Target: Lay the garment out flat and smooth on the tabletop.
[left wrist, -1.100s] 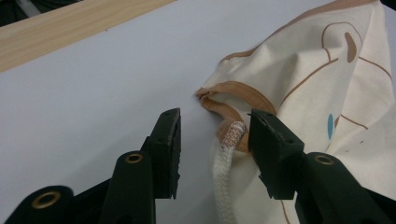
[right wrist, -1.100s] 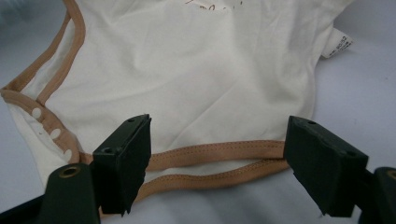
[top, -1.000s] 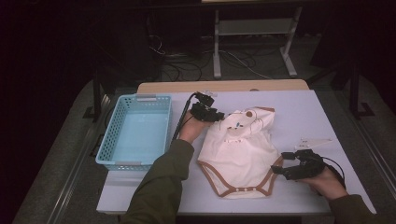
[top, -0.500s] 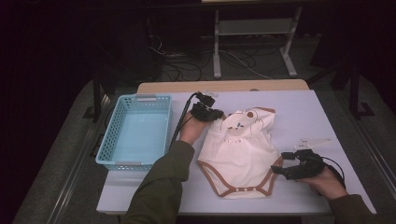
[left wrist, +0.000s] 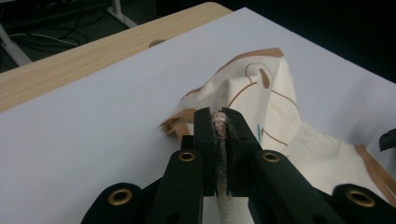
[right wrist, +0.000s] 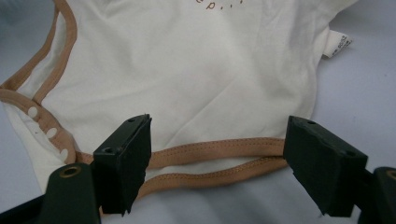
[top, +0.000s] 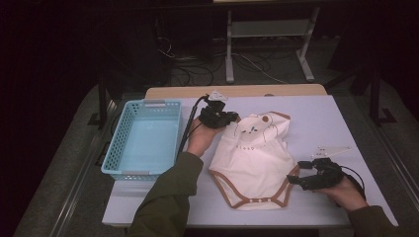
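**Left gripper has the bodysuit's shoulder, right waits at the leg hem**

The cream cotton baby bodysuit with tan trim (top: 253,163) lies flat mid-table on the white table top (top: 341,123), to the right of the light blue plastic basket (top: 143,140). All places below are relative to the bodysuit.

Left gripper (left wrist: 223,128) is at its upper left corner and has just been closing; the jaws are now pressed together with a fold of cream fabric pinched between them, lifting that shoulder a little off the table. Right gripper (right wrist: 217,154) sits at the lower right hem with jaws spread wide. The tan-trimmed leg opening lies between them, pads not touching cloth.

To do the step well, I judge:
- keep the left pinch firm and lift slowly so the cloth doesn't slip out
- bring the right jaws down over both layers of the tan hem before closing
- move both hands together, or the garment will twist

Hard to make out:
- how many layers the left jaws hold, since they cover the fold
- the print near the neck, too small to read
- the side label text, blurred
- the basket's inside, dim, with no contents discernible
- the surroundings beyond the table, dark
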`<state>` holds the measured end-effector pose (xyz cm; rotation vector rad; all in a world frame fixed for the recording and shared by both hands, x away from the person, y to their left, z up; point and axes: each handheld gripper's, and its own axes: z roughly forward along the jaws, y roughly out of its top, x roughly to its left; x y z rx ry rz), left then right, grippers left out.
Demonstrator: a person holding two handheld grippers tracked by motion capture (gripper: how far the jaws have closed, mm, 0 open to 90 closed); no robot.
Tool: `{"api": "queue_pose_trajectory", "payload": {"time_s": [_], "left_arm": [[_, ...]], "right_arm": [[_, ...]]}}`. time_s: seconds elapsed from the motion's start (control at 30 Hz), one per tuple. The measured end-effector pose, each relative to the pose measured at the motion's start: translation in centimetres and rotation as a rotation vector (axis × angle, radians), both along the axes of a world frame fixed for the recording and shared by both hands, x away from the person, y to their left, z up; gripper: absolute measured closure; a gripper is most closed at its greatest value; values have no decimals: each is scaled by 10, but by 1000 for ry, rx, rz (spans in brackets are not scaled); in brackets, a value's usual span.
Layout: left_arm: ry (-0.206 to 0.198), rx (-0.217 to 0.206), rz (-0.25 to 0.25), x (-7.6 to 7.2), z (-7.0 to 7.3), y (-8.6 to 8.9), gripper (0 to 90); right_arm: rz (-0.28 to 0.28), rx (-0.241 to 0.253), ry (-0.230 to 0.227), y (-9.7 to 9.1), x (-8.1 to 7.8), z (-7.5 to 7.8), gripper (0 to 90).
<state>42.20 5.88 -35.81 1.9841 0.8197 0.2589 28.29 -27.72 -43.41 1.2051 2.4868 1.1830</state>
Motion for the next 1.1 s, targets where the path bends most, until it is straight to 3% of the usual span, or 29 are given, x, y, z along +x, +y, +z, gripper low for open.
{"api": "queue_pose_trajectory", "payload": {"time_s": [0.27, 0.5, 0.83, 1.1], "left_arm": [[-35, -22, -42, -18, 7, -3, 843], [-33, -32, -87, -35, 2, -8, 844], [-25, -8, -177, -62, -7, -18, 845], [9, 32, -237, -81, -24, -26, 844]], "right_arm": [[-7, 4, 2, 0, 0, 0, 229], [-11, 2, 2, 0, 0, -1, 229], [-10, -3, -1, 0, 0, -1, 229], [-11, -6, 2, 1, 0, -1, 229]]}}
